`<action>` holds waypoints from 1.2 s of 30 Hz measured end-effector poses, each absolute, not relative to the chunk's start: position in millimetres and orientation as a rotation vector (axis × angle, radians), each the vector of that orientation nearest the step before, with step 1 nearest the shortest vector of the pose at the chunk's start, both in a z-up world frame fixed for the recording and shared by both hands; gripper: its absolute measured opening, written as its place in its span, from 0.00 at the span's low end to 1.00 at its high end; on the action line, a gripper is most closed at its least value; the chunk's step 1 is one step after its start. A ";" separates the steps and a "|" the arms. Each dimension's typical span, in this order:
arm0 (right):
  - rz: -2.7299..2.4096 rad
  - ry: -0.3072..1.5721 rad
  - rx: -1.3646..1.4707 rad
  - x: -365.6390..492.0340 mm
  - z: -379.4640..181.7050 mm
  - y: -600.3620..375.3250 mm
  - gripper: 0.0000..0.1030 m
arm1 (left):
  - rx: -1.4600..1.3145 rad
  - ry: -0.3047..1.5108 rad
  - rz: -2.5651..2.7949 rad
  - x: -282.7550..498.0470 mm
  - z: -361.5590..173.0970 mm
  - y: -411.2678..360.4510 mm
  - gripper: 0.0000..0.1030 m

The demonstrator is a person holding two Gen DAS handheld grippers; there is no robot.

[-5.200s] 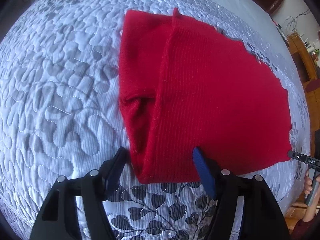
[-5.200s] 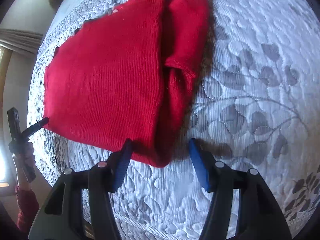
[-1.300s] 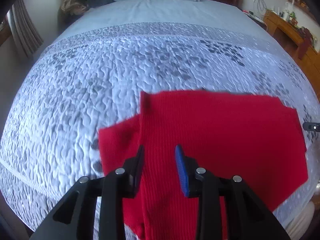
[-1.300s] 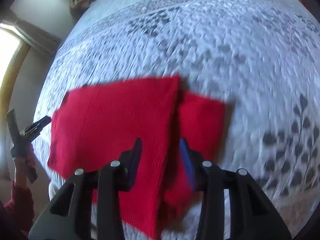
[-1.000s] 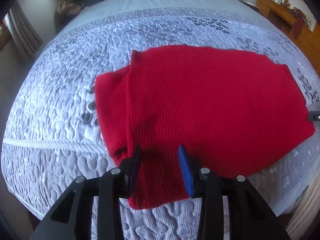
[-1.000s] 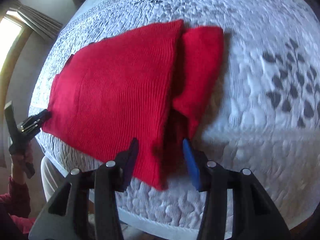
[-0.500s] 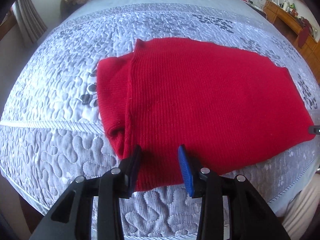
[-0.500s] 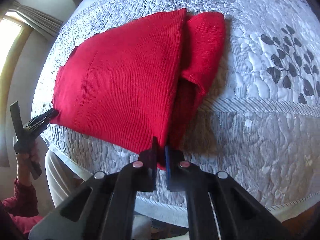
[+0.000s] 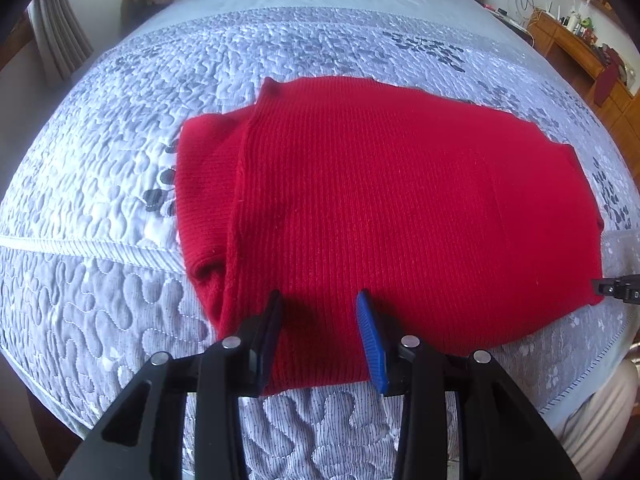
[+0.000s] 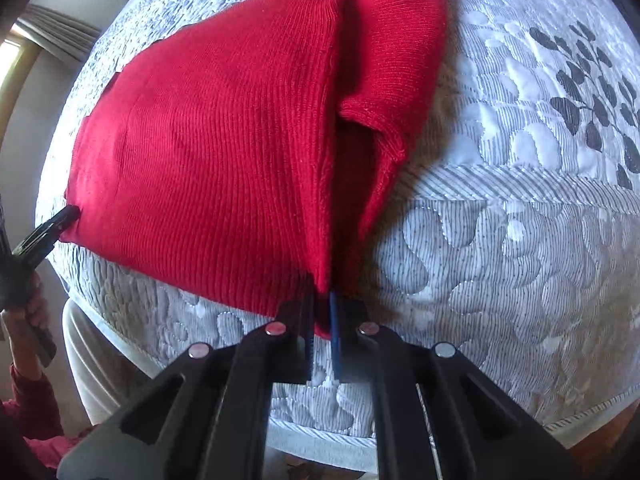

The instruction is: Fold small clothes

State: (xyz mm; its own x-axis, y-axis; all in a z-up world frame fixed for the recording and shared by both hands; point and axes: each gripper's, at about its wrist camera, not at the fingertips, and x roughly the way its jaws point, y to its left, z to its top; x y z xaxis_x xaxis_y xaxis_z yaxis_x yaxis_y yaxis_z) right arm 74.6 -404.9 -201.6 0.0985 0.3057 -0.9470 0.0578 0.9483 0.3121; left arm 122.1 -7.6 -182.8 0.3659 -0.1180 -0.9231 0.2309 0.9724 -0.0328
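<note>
Garment: red ribbed knit sweater, folded, flat on the quilted bedspread near its front edge, long side running along that edge.
Sleeve: folded part poking out from under the top layer at the left end in the left wrist view; same part at the right end in the right wrist view.
Left gripper: 2 fingers partly spread over the sweater's front hem, blue pad showing, red cloth between the fingers; contact hard to judge, pads seemingly not pressing on it.
Right gripper: fingers pressed together, pinching the lower corner of the sweater where top layer and sleeve meet; cloth pulled up into a ridge toward the pinch.
Far view of left gripper: black tip at the sweater's other front corner, held by a hand with a red cuff.
Far view of right gripper: only a black tip at the sweater's right corner.
Bedspread: white-grey with leaf pattern, stitched band across under the sweater.
</note>
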 end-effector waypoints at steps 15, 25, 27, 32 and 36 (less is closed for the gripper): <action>0.150 1.461 0.310 77.3 -207.0 -394.9 0.05 | 0.065 1.162 -0.200 116.4 -179.4 -9.5 0.45; 0.135 1.346 0.364 84.7 -148.5 -423.7 0.51 | 0.025 1.161 -0.202 152.6 -146.5 -21.2 0.49; 0.127 1.347 0.384 89.8 -145.0 -431.0 0.57 | 0.009 1.165 -0.210 164.3 -144.8 -28.7 0.53; 0.131 1.356 0.428 114.9 -152.0 -448.2 0.74 | 0.011 1.196 -0.231 196.2 -157.7 -54.7 0.54; 0.149 1.396 0.508 133.2 -173.4 -456.7 0.74 | 0.024 1.250 -0.238 213.2 -180.0 -62.7 0.54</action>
State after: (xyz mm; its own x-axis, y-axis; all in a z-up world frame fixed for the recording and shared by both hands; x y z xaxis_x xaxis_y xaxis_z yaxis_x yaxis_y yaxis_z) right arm 133.2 -456.7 -173.4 0.1841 0.3925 -0.9011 0.1939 0.8843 0.4248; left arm 213.2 -62.7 -180.0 0.2942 -0.1658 -0.9413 0.1923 0.9750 -0.1117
